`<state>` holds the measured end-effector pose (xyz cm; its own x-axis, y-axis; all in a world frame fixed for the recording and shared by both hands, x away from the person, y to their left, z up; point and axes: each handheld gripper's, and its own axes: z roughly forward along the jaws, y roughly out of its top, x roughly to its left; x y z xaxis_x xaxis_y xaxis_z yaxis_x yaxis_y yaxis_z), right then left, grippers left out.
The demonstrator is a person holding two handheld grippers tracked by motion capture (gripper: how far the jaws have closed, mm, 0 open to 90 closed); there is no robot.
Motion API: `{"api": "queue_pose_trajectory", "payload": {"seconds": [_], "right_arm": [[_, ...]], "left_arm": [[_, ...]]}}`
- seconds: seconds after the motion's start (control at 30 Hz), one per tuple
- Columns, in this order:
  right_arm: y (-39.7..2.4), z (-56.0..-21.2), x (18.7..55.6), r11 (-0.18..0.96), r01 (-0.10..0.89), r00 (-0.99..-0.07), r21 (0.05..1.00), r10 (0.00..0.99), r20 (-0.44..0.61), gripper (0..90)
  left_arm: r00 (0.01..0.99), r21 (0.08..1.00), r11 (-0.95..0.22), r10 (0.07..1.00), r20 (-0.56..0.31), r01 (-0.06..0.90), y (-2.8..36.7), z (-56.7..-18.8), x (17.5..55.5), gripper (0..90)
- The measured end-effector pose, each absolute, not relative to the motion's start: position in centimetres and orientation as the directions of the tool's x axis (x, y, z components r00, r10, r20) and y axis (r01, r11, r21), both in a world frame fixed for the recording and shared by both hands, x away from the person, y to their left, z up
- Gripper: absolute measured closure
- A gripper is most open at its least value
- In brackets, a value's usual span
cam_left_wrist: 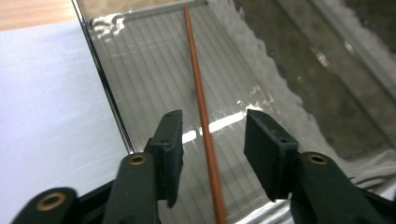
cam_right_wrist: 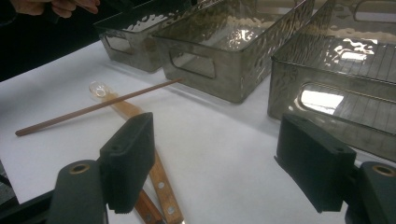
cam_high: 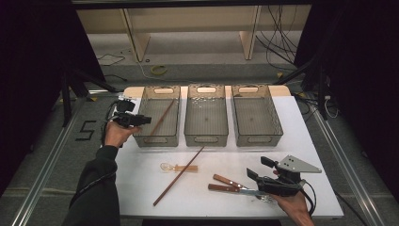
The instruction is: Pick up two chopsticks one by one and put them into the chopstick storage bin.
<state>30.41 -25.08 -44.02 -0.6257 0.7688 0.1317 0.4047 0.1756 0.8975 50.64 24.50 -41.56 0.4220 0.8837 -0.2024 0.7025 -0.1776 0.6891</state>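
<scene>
Three translucent grey bins stand in a row at the back of the white table. In the left bin (cam_high: 156, 115) a brown chopstick (cam_high: 162, 117) lies slanted. My left gripper (cam_high: 143, 120) hovers at that bin's left edge, open. In the left gripper view the chopstick (cam_left_wrist: 198, 84) runs along the bin floor (cam_left_wrist: 140, 70) between the spread jaws of the left gripper (cam_left_wrist: 212, 149), touching neither. My right gripper (cam_high: 256, 170) is open over the table's front right, just right of two wooden-handled knives (cam_high: 226, 183). A second chopstick (cam_high: 179, 176) lies across a clear-bowled spoon (cam_high: 176, 167).
The middle bin (cam_high: 206, 115) and right bin (cam_high: 256, 115) sit right of the left one. In the right gripper view the knife handles (cam_right_wrist: 161, 182) lie under the right gripper's (cam_right_wrist: 215, 163) left jaw, with the chopstick (cam_right_wrist: 93, 108) and spoon (cam_right_wrist: 100, 89) beyond. Cables lie on the floor behind the table.
</scene>
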Motion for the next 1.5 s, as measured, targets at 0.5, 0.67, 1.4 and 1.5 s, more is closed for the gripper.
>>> {"api": "queue_pose_trajectory", "payload": {"seconds": [0.5,0.67,1.4,1.5], "right_arm": [[-25.0,-44.1,30.4,0.176,0.406,-0.625,0.897,0.770,0.132,28.6],[-25.0,-44.1,30.4,0.179,0.406,-0.626,0.896,0.769,0.130,28.5],[-25.0,-43.9,30.2,0.181,0.398,-0.626,0.899,0.770,0.122,28.4],[-25.0,-43.9,30.2,0.182,0.399,-0.626,0.899,0.770,0.123,28.4]], "left_arm": [[0.466,0.723,-0.116,0.830,-0.306,0.681,24.3,-40.9,46.9,31.3],[0.500,0.716,-0.155,0.813,-0.299,0.681,23.2,-41.1,45.1,28.1],[0.591,0.687,-0.293,0.769,-0.244,0.665,19.5,-42.1,40.2,20.3],[0.603,0.677,-0.314,0.760,-0.241,0.666,19.1,-42.3,39.6,20.1]]}}
